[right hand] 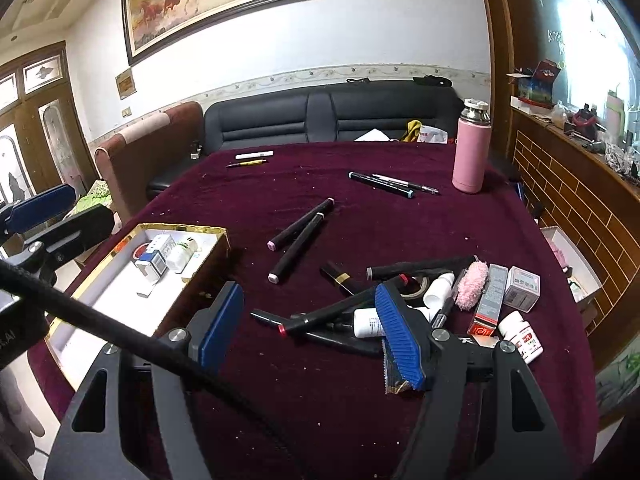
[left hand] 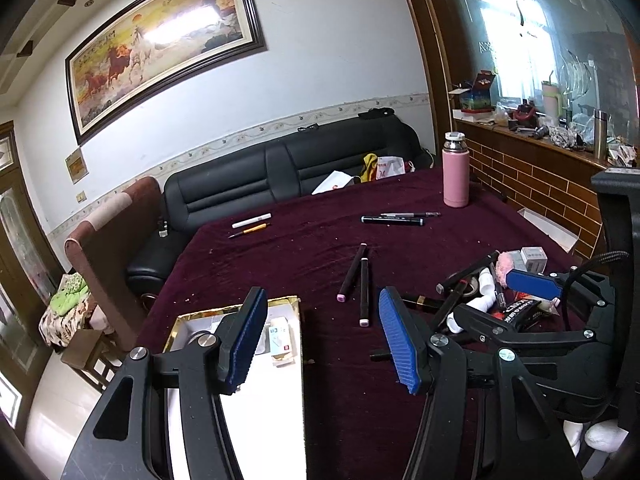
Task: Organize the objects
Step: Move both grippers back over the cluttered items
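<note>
From the left wrist, the left gripper [left hand: 322, 336] hangs over the near edge of the table [left hand: 304, 248] with its fingers apart and nothing between them. One finger sits above the gold-rimmed box [left hand: 294, 300], the other over bare cloth, which reads as a pause between drops rather than a reach. The box already holds a few small cartons, so it looks like the place for the medicine items. Two markers [left hand: 358, 280] lie side by side just beyond the fingers. The clutter pile [left hand: 492, 292] sits to the right, and the right gripper's arm crosses in front of it, hiding much of what lies there. The left finger also covers part of the box's contents.

From the right wrist, the right gripper [right hand: 310, 328] hovers over the pile [right hand: 420, 304], fingers apart and empty. One blue pad overlaps a white bottle [right hand: 368, 322] in the picture, but whether it touches is unclear. It seems poised to pick from this heap: pens, bottles, cartons and a pink fluffy thing lie crossed over one another. The box [right hand: 222, 236] stands to the left, near but apart from the pile. A black cable crosses the lower left and hides the box's near part. The labels are too small to read. A pink flask [right hand: 470, 152] stands upright at the far edge, well apart.
</note>
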Motion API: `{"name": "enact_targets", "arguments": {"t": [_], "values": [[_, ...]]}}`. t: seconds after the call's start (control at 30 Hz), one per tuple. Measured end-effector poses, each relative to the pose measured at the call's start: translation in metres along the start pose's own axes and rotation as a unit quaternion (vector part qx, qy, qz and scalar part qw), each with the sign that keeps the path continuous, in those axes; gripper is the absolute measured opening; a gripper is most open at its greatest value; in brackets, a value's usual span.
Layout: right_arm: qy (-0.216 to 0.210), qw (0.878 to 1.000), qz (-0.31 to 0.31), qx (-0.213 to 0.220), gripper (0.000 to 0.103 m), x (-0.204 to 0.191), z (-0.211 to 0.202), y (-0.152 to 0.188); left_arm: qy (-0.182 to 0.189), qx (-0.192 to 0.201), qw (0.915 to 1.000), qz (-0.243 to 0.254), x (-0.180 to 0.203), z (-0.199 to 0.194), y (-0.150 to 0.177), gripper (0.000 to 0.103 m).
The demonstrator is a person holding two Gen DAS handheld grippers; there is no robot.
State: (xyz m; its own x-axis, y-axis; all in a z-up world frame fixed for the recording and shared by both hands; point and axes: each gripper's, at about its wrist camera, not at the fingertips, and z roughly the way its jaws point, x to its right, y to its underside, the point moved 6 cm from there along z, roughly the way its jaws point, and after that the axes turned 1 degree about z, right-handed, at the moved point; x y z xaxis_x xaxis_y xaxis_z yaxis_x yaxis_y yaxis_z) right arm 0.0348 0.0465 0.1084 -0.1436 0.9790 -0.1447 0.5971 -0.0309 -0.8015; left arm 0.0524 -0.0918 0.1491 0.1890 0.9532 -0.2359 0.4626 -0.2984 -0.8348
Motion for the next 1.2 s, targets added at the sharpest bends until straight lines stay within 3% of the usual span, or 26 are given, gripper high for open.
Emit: {"name": "enact_targets", "arguments": {"t": [0.53,0.73,0.93,1.07,1.2], "values": [[0.017,1.0,0.01,-0.006,0.069,0.021,0.01,0.006,0.009,-0.023,0.9993,0.029,0.032,0.019,0.003,0.052],[0.032,0.998,0.05,-0.012,0.069,0.061,0.01,0.014,0.032,-0.056,0.9974,0.033,0.045,0.04,0.011,0.052],[0.083,0.989,0.123,-0.015,0.069,0.144,-0.002,0.035,0.095,-0.12,0.988,0.015,0.057,0.074,0.032,0.052],[0.091,0.981,0.167,-0.024,0.069,0.179,-0.001,0.047,0.148,-0.153,0.977,0.01,0.084,0.098,0.041,0.052],[0.086,0.981,0.173,-0.032,0.069,0.188,0.002,0.053,0.183,-0.145,0.971,0.053,0.12,0.115,0.038,0.052]]}}
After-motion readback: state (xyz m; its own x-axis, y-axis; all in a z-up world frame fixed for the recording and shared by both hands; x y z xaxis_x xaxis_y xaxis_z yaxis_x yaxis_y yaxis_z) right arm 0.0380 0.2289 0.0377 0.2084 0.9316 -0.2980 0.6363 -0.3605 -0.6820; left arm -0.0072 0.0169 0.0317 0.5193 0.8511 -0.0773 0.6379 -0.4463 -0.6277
